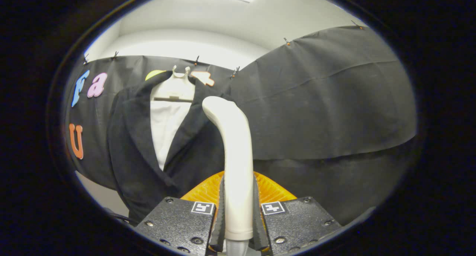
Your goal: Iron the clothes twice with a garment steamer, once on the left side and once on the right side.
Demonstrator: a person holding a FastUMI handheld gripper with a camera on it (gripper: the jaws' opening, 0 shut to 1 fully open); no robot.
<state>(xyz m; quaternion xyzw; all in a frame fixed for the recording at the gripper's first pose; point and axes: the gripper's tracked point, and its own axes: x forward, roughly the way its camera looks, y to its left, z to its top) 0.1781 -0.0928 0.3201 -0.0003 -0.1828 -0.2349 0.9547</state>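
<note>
Your tongs (238,215) were closed on the garment steamer (234,155), with both fingers pressed against the lower part of its pale handle. The handle rose straight up from between the fingers toward twelve o'clock and bent at its top toward eleven o'clock, where its rounded head sat in front of the dark jacket (137,152). You could not see the steamer's face from behind, so whether it touched the cloth cannot be told. Just past the fingers, a ribbed orange part (273,189) showed on either side of the handle.

Beyond the steamer, at about ten to eleven o'clock from the tongs, the jacket hung open over a white shirt (165,128). Both were on a pale hanger (174,88), whose hook reached up at the top edge of the black cloth wall (327,100). The steamer's head stood against the lapel on the side of the jacket nearer your one o'clock. The black cloth ran behind the clothes and out to two and three o'clock, under a white ceiling (208,22).
</note>
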